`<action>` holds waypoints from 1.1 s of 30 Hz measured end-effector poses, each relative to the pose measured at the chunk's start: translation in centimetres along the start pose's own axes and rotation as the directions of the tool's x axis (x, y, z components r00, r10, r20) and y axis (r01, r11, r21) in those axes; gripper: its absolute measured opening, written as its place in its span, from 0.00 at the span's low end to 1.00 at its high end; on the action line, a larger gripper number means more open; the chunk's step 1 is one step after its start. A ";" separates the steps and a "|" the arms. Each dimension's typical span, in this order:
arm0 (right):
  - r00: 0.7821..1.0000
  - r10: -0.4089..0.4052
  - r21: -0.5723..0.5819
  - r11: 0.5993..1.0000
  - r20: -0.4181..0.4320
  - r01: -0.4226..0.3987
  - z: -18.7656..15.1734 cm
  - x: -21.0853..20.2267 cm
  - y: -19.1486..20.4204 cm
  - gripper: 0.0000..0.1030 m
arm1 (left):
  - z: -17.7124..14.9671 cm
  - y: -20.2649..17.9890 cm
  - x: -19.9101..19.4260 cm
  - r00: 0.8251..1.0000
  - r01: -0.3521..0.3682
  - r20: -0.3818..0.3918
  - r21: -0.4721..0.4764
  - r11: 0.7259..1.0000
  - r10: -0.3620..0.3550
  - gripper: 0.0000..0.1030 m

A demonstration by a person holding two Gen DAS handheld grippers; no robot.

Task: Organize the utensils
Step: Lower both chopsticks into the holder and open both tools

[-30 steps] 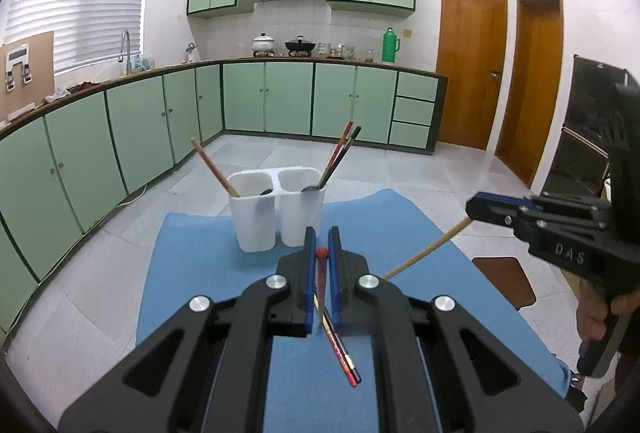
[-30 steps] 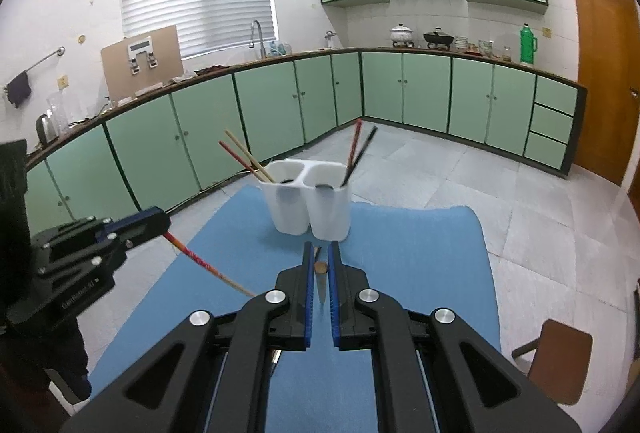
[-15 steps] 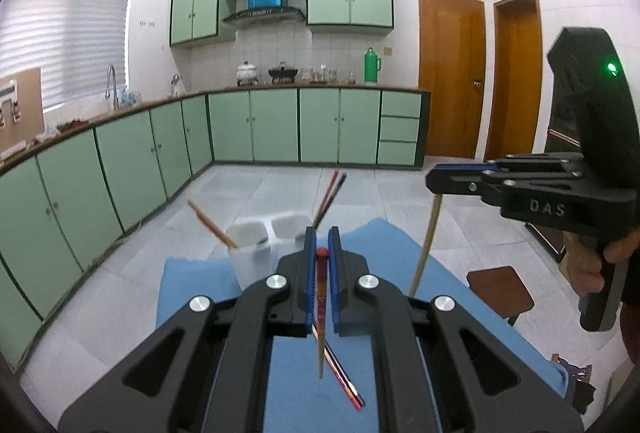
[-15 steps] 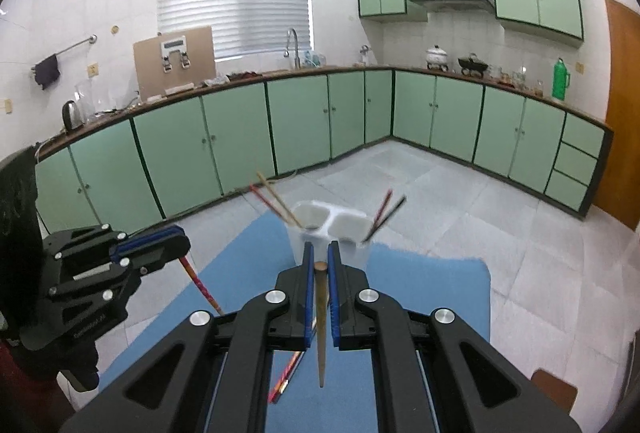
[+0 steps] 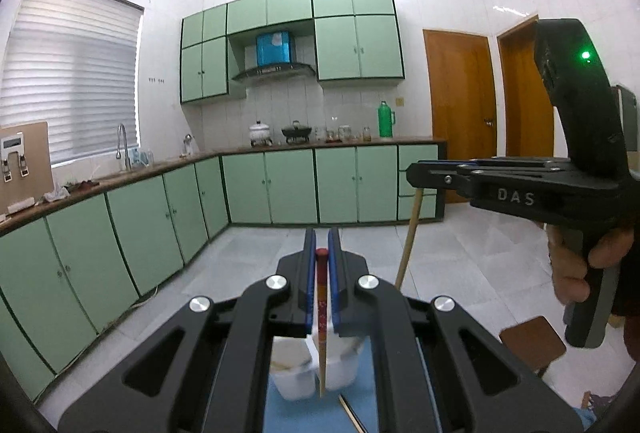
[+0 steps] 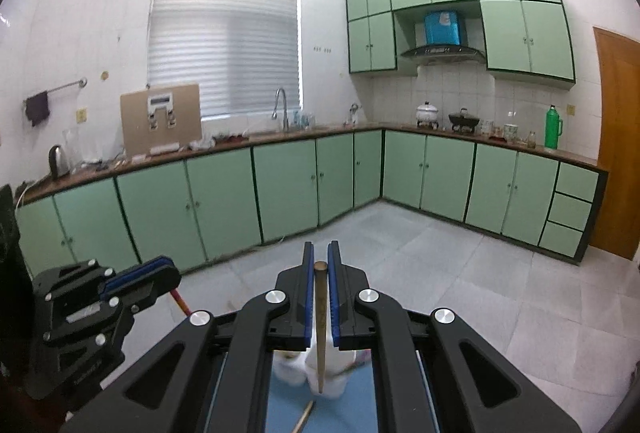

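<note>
Both tools, left (image 5: 321,257) and right (image 6: 321,261), are each clamping a chopstick (image 5: 321,313) hanging tip-down, risking missing the holder (image 5: 294,379)

We are in a home kitchen: green cabinets (image 6: 288,189) run along two walls under a brown counter, with a sink tap (image 6: 281,105) below the window blind (image 6: 224,45), pots (image 6: 428,112) beside a green thermos (image 6: 553,127) (under a range hood (image 6: 442,51)), and wooden doors (image 5: 460,113).
</note>
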State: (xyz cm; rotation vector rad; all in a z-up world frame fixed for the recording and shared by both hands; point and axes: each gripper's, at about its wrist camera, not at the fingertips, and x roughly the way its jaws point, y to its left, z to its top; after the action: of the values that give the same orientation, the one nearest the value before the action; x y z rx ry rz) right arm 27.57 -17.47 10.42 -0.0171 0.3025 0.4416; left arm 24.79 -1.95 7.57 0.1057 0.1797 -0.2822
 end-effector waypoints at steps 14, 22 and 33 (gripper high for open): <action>0.997 -0.058 0.016 0.998 -0.046 0.058 -1.8 9.2 -3.0 0.06 | -1.7 2.3 9.7 0.999 -0.049 0.007 -0.024 0.999 0.049 0.05; 0.993 -0.047 0.036 0.998 -0.110 0.051 -4.9 12.2 -3.6 0.06 | -4.9 3.9 13.4 0.996 -0.055 -0.079 -0.046 0.997 0.051 0.05; 0.980 -0.046 0.044 0.997 -0.193 0.056 -8.2 13.3 -3.6 0.14 | -9.0 5.7 15.1 0.977 -0.068 -0.206 -0.064 0.996 0.054 0.06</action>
State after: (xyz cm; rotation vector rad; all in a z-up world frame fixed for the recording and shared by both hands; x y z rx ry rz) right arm 38.21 -15.82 -1.44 -0.0196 0.5020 0.3818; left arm 39.23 0.63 -3.69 0.0694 0.3896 -0.2032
